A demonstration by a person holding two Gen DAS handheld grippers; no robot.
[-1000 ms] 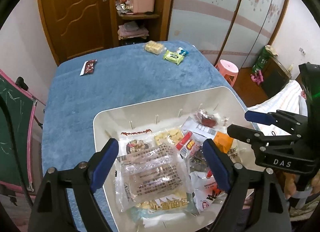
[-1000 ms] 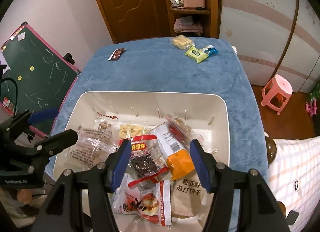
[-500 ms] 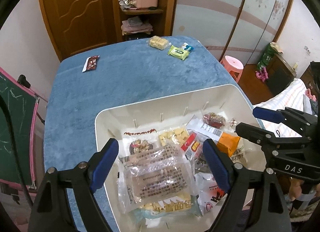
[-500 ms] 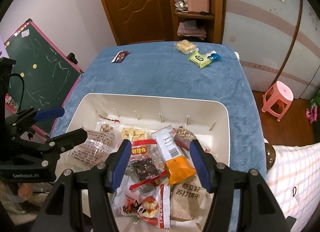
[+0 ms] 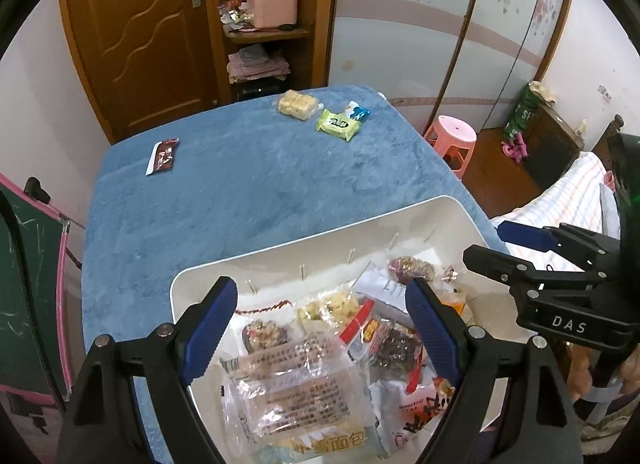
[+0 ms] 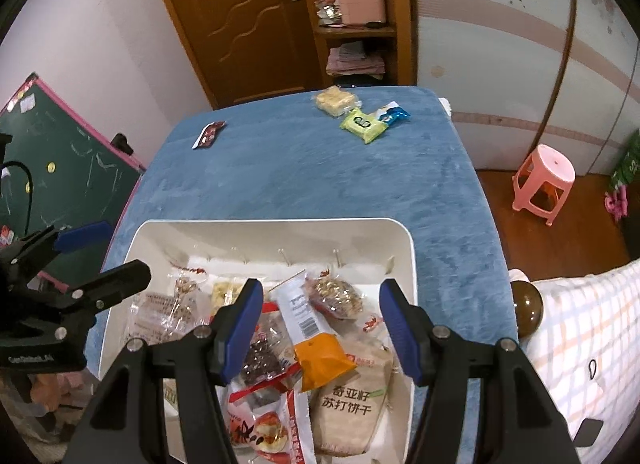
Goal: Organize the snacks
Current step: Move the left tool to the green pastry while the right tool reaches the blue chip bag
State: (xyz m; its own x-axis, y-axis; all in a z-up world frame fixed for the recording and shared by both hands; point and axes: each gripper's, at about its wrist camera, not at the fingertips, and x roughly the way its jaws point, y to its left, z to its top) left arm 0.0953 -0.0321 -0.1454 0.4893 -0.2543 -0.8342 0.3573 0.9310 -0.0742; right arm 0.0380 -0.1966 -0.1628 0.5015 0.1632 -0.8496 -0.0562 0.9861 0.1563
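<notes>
White bin (image 5: 208,276) sits at the near end of the blue-covered table (image 5: 240,183), full of loose snack packets.

Left gripper (image 5: 320,328) hangs over the bin's left half, jaws spread, nothing pinched. A clear packet of brown biscuits (image 5: 296,388) lies below, between the pads but not touching them.

Right gripper (image 6: 320,328) hangs over the bin's right half, jaws spread, narrower than the left, also empty. Under it: an orange packet (image 6: 324,356), a dark dried-fruit packet (image 6: 260,360), and a beige cracker bag (image 6: 348,404) against the bin's right wall.

Still outside the bin, all at the far end of the table, well apart from it:
- yellow biscuit pack (image 5: 296,104) near the far edge
- green packet (image 5: 338,124) just beside it, on the bin side
- small blue-white packet (image 5: 358,111) touching the green one
- dark red bar wrapper (image 5: 162,155) alone near the table's far left corner

Pink stool (image 6: 544,179) stands on the floor right of the table; green chalkboard (image 6: 60,167) leans left of it.
</notes>
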